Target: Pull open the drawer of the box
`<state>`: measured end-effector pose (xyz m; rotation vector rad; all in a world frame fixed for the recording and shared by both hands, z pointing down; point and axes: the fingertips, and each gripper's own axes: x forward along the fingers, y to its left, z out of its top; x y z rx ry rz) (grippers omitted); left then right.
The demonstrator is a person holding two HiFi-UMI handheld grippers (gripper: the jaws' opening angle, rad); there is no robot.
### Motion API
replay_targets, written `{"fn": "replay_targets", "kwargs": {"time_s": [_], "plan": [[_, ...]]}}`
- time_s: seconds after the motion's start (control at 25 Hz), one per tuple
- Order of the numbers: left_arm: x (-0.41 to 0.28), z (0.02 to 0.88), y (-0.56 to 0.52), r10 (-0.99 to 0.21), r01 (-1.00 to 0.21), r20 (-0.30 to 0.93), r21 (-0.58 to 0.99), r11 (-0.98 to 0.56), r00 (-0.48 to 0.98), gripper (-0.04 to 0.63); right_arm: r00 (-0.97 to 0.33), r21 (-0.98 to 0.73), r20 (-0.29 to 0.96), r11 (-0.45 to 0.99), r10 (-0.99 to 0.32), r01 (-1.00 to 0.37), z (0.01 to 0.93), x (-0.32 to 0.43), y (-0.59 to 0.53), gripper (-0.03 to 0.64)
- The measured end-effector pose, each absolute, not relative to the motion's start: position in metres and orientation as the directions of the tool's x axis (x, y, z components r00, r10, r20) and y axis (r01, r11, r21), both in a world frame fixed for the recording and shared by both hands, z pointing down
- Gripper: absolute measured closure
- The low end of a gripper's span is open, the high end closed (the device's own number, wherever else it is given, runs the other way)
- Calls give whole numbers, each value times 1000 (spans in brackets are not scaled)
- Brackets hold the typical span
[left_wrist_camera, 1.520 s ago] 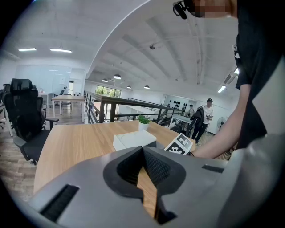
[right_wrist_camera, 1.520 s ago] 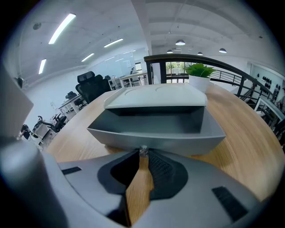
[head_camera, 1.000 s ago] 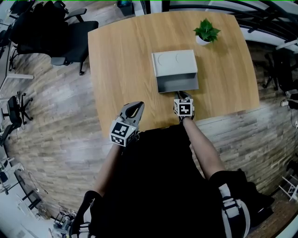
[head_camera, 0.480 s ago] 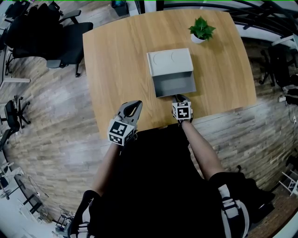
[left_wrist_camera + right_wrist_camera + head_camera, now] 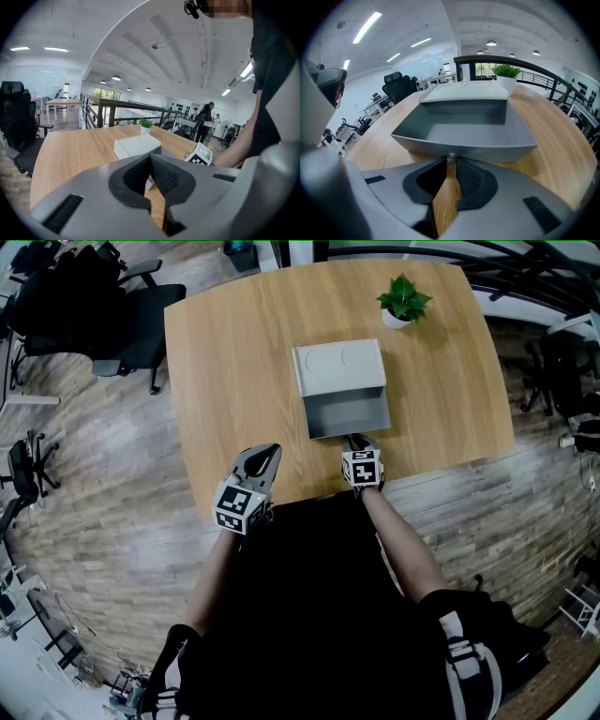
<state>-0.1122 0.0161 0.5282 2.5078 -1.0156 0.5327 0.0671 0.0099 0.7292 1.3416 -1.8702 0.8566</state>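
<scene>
Open-plan office, plank floor, black office chair (image 5: 141, 306) off the far left corner of your light wooden desk (image 5: 234, 362). Grey rectangular box (image 5: 337, 367) sits mid-desk, with two round impressions in its lid. Small green potted plant (image 5: 403, 301) lies beyond it, apart, toward the far right corner. Grey drawer (image 5: 349, 415) stands well out of the box on your side; only its bare grey floor and walls show inside.

Right gripper (image 5: 450, 164): your bare forearm runs straight ahead over the near desk edge. Jaws are pinched on the small metal knob (image 5: 450, 158) at the middle of the drawer front.

Left gripper (image 5: 150, 159): held at the near desk edge, left of the drawer and well apart from it, tilted toward the box. Jaw tips are closed together with nothing between them.
</scene>
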Motion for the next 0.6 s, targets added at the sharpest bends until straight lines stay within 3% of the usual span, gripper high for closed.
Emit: {"fn": "replay_targets", "kwargs": {"time_s": [0.6], "plan": [[-104, 530, 17, -572, -715, 475, 202, -669, 669, 574, -258, -118, 810, 284, -527, -952, 729, 71, 3, 540]]}}
